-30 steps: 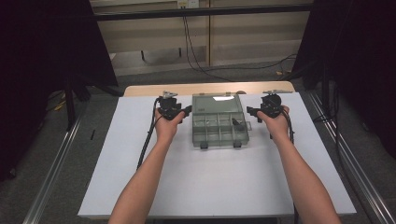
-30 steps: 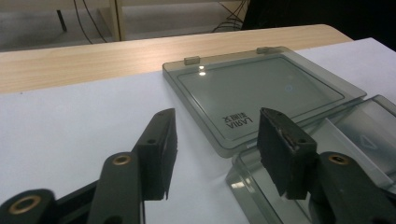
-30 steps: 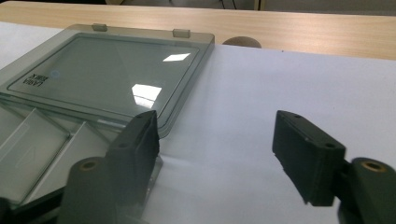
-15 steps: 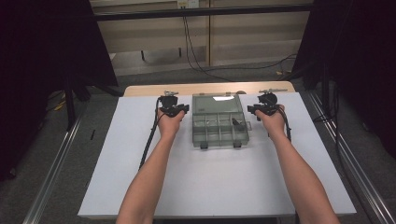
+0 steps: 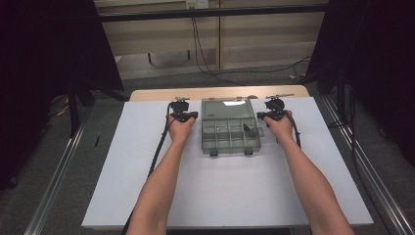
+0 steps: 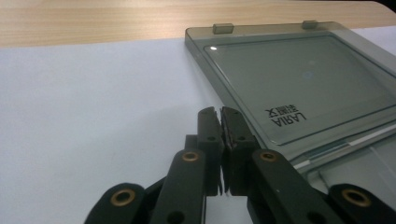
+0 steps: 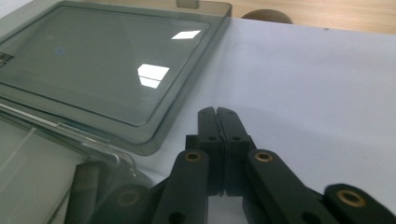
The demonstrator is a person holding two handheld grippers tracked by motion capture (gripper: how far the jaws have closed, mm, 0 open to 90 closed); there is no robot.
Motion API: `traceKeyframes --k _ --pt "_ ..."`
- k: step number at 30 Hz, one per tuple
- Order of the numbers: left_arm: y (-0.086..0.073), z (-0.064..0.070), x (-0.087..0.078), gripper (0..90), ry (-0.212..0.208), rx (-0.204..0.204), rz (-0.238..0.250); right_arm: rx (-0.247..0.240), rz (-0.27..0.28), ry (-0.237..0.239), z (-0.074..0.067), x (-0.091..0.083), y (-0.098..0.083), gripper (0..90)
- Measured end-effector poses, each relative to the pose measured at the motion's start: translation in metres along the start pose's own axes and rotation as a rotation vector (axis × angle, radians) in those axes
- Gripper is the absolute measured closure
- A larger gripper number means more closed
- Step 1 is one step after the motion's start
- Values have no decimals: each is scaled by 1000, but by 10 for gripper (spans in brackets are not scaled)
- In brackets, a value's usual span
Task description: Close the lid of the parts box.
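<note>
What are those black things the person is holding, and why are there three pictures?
A person holds black tongs in each hand: the left tongs and the right tongs. One camera looks down from above the table. The other two ride on the tongs themselves, so you see their black jaws up close. On the white table lies a grey see-through box with little compartments, its lid folded open and flat. The box sits between the two hands. Both tongs have just been closing and are now shut, with nothing between the jaws. They hold nothing; each rests beside the box.
</note>
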State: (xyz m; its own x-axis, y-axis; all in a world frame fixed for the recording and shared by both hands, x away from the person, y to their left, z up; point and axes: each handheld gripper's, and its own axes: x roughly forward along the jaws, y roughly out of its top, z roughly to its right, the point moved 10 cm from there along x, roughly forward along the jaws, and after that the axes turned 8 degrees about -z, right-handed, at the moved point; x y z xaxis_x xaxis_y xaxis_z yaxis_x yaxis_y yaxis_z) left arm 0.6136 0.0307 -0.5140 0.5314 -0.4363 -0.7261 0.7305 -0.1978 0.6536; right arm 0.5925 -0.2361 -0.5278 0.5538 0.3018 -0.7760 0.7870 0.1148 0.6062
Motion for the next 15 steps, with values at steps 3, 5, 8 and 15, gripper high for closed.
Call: traceKeyframes --k 3,5,8,15 --pt "-1 -2 5 881 2 -7 -5 4 -1 4 -1 5 1 900" --pt "-1 -3 8 882 5 3 -12 7 14 14 -2 8 2 900" --pt "0 -3 13 883 3 -4 -15 4 10 17 -2 10 5 900" --pt "3 -4 23 885 10 -21 -15 9 9 19 -3 17 13 900"
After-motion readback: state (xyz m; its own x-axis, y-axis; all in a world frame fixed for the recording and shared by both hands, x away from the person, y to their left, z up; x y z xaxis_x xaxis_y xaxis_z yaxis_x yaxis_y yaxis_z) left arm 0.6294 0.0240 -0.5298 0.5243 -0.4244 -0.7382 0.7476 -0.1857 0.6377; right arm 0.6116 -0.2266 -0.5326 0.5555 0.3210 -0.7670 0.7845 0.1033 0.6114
